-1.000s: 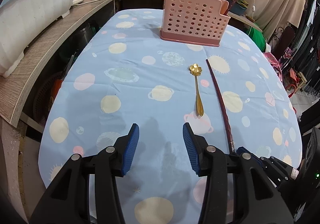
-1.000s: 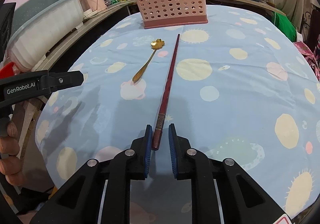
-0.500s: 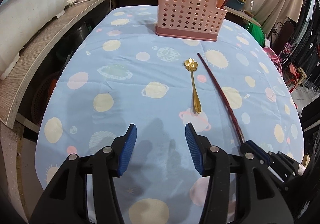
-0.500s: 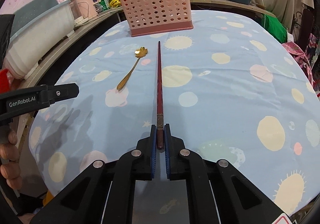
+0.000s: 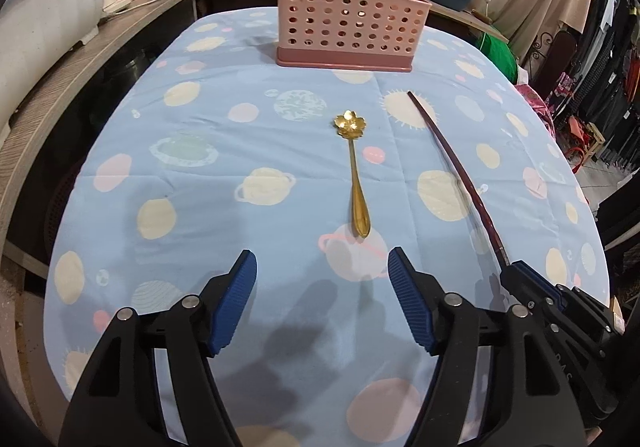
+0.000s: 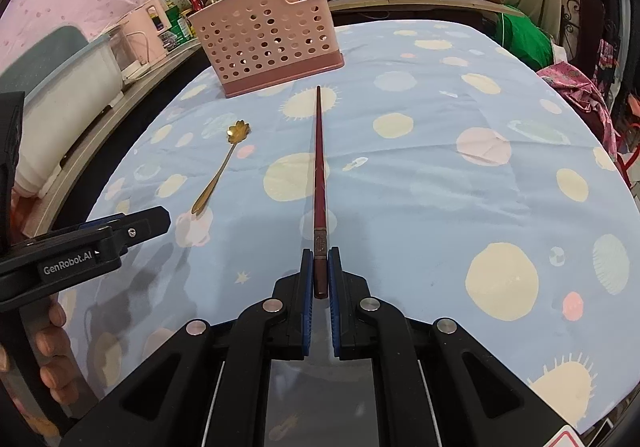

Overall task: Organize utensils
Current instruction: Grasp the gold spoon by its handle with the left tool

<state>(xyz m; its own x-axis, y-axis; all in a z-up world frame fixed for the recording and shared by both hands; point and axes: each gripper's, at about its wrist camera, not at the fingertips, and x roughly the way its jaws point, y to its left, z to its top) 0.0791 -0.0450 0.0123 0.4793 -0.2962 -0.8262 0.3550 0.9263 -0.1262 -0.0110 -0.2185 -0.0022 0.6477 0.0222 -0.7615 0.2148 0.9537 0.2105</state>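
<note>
- The right tongs (image 6: 319, 279) are clenched on the thick end of a dark red chopstick (image 6: 320, 163); both blue pads press on its sides.
- The chopstick points straight ahead from the right tongs, toward the pink utensil holder (image 6: 266, 43). Its thin tip ends a little before the holder's base and does not touch it.
- From the left wrist view the same chopstick (image 5: 456, 167) runs on the right side of the left tongs (image 5: 322, 295), and its thick end goes into the right tongs (image 5: 520, 279).
- Whether the chopstick lies on the cloth or is lifted a little, I cannot tell.
- The left tongs are released and their jaws are opening; nothing is between the blue pads (image 5: 236, 303).
- A gold spoon (image 5: 354, 175) with a flower-shaped bowl lies flat on the worktop (image 5: 200, 175), just ahead of the left tongs. Its handle tip points to the gap of the tongs, near but apart from the pads.
- The spoon is to the left of the chopstick, apart from it.
- The pink utensil holder (image 5: 348, 15) stands upright at the far end of the worktop, well ahead of both tongs. Some sticks already stand inside it.
- In the right wrist view a person's fingers (image 6: 48, 347) hold the left tongs (image 6: 132, 225) at the left edge.
</note>
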